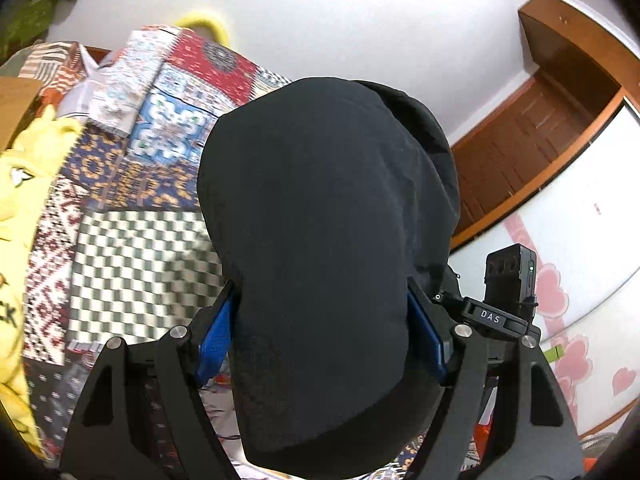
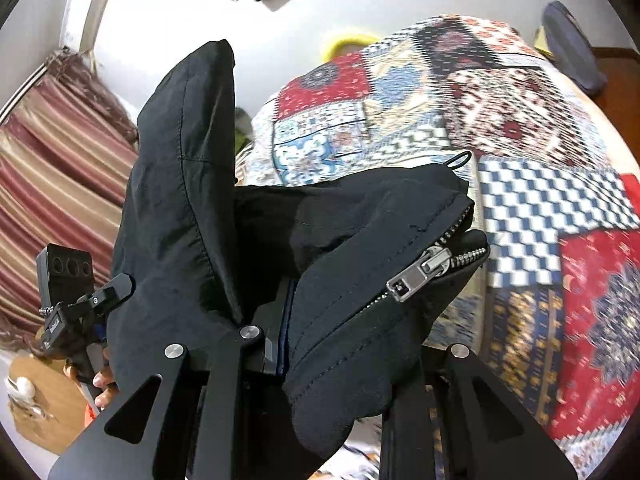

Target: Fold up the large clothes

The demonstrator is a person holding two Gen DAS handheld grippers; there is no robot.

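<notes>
A black zip-up jacket (image 1: 320,220) is held up above a bed with a patchwork cover (image 1: 132,208). My left gripper (image 1: 320,316) is shut on a thick bunch of the jacket's fabric, which bulges over the blue pads (image 1: 214,340) and hides the fingertips. My right gripper (image 2: 340,320) is shut on another part of the jacket (image 2: 360,300), by the silver zipper pull (image 2: 420,276). A fold of the jacket (image 2: 180,180) stands up to the left. The other gripper (image 2: 76,300) shows at the left edge of the right wrist view.
The patchwork bed (image 2: 520,160) spreads below and beyond both grippers. A yellow plush toy (image 1: 24,208) lies at the bed's left. A wooden door (image 1: 532,140) and white wardrobe (image 1: 580,240) stand right. A striped curtain (image 2: 52,152) hangs left.
</notes>
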